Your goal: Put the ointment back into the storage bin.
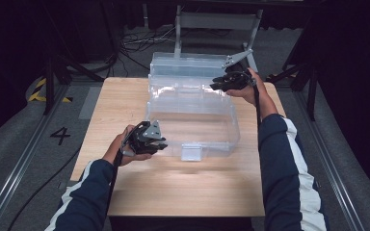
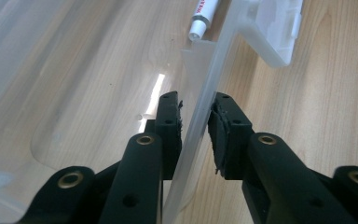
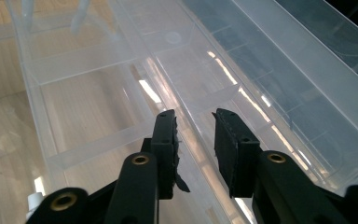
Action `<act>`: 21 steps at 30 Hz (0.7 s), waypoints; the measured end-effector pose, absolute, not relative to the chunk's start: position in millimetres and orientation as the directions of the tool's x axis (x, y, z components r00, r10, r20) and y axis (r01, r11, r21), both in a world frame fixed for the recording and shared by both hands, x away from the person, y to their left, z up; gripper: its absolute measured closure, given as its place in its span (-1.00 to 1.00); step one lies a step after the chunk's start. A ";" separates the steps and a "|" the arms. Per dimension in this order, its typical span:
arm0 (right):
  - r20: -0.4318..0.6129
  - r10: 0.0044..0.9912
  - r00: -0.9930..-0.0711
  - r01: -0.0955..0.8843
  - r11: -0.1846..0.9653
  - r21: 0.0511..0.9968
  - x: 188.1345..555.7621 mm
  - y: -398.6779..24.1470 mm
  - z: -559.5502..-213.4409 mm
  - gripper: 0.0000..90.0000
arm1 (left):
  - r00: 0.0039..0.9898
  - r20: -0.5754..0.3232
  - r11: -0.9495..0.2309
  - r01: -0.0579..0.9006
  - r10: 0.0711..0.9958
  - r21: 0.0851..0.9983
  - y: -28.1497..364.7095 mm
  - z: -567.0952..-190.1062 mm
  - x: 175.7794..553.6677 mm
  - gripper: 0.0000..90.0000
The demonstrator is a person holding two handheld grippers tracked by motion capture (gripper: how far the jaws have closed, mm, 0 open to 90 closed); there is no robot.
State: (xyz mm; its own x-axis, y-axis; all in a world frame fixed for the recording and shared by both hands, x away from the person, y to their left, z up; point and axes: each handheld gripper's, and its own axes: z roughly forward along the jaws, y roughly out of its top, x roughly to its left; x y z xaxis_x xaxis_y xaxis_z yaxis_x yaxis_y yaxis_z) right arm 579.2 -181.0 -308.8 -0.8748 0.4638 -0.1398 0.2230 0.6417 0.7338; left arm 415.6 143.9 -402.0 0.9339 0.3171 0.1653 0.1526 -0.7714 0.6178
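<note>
A clear plastic storage box point(image 1: 192, 126) stands on the wooden table point(image 1: 183, 187) with its lid point(image 1: 188, 63) folded open toward the back. My left gripper point(image 1: 163, 144) is at the box's front left corner. In the left gripper view, the left gripper point(image 2: 196, 119) straddles the thin front wall point(image 2: 223, 51), and both pads touch it. My right gripper point(image 1: 217, 85) is at the box's back right. In the right gripper view, the right gripper point(image 3: 196, 128) hovers with its jaws apart over the back rim point(image 3: 168, 88), beside the lid's dividers.
A white marker pen point(image 2: 204, 16) with red print lies inside the box near the front wall. The box's latch point(image 2: 279, 28) hangs on the outside of that wall, mid-front point(image 1: 191, 151). A metal frame point(image 1: 217, 21) stands behind the table, with cables on the floor.
</note>
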 end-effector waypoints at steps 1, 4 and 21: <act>-0.142 0.461 -0.876 0.221 0.647 0.730 578.9 -180.7 -308.4 0.59 | 0.935 0.165 -0.774 0.152 0.315 0.614 144.0 -401.7 415.9 0.66; -0.164 0.451 -0.877 0.213 0.672 0.709 577.0 -177.5 -306.4 0.63 | 0.939 0.151 -0.781 0.159 0.309 0.604 143.6 -400.7 417.6 0.68; -0.223 0.359 -0.906 0.166 0.787 0.594 574.4 -162.4 -293.4 0.84 | 0.946 0.131 -0.824 0.185 0.297 0.535 135.6 -397.2 422.6 0.71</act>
